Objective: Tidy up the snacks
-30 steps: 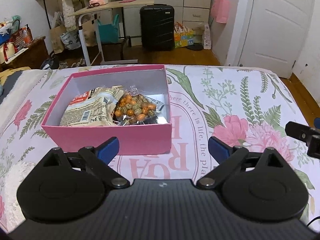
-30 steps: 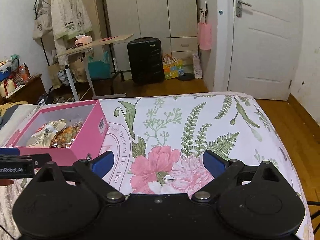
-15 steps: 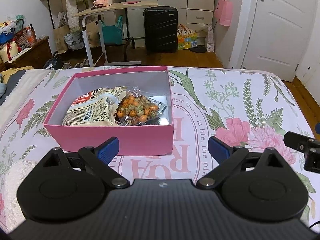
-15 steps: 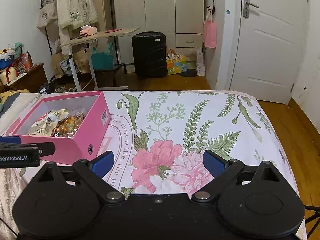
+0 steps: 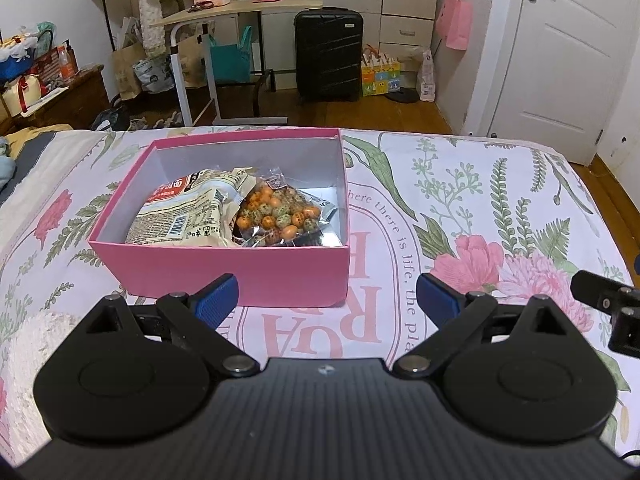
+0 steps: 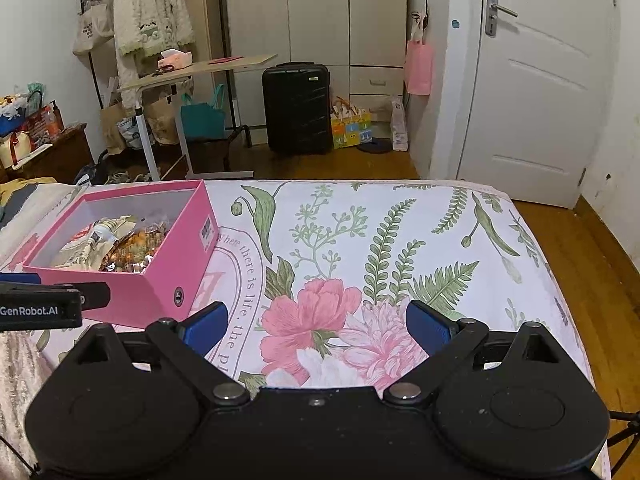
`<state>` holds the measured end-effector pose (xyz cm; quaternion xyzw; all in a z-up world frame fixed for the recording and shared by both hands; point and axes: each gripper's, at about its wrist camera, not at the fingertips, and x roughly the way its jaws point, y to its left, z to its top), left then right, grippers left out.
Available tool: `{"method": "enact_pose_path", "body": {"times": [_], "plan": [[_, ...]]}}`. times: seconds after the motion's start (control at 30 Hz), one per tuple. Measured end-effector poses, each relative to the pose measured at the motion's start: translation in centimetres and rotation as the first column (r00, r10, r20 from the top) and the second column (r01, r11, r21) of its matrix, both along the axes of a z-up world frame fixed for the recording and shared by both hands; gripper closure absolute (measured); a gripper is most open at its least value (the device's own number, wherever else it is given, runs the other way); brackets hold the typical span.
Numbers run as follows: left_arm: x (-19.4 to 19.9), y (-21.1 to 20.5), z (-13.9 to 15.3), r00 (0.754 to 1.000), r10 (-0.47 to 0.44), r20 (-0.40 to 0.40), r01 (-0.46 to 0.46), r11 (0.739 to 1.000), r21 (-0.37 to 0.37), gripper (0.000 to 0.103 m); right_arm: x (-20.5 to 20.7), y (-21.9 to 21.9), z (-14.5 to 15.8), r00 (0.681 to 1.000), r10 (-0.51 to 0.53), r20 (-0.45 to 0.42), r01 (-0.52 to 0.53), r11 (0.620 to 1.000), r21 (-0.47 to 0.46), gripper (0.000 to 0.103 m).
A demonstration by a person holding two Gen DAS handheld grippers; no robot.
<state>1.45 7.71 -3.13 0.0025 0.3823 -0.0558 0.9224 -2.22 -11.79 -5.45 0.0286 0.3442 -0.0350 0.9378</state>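
Observation:
A pink open box (image 5: 236,270) (image 6: 160,292) rests on the flowered bed cover. Inside lie a beige noodle packet (image 5: 184,216) (image 6: 86,244) and a clear bag of orange and green coated nuts (image 5: 280,220) (image 6: 134,250). My left gripper (image 5: 326,300) hovers open just in front of the box's near wall, nothing between its blue pads. My right gripper (image 6: 316,326) is open too, empty, above the pink flowers to the right of the box. The right gripper's tip (image 5: 604,300) shows at the right edge of the left wrist view, and the left gripper's finger (image 6: 48,300) at the left edge of the right wrist view.
The bed cover (image 6: 400,240) stretches bare to the right of the box. Its far edge drops to a wooden floor (image 6: 592,272). Beyond stand a black suitcase (image 5: 328,56), a rolling desk (image 5: 224,12), a clothes rack and a white door (image 6: 532,92).
Both grippers have risen and pulled back slightly, so the box and the bed sit lower in both views. Both stay open and empty. The box's contents have not moved.

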Motion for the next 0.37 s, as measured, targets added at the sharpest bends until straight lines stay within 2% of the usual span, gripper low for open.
{"method": "enact_pose_path", "body": {"times": [0.37], "plan": [[0.15, -0.07, 0.24, 1.0, -0.006, -0.003, 0.006, 1.0, 0.003, 0.005, -0.04, 0.02, -0.35, 1.0, -0.003, -0.011, 0.003, 1.0, 0.001, 0.005]]}}
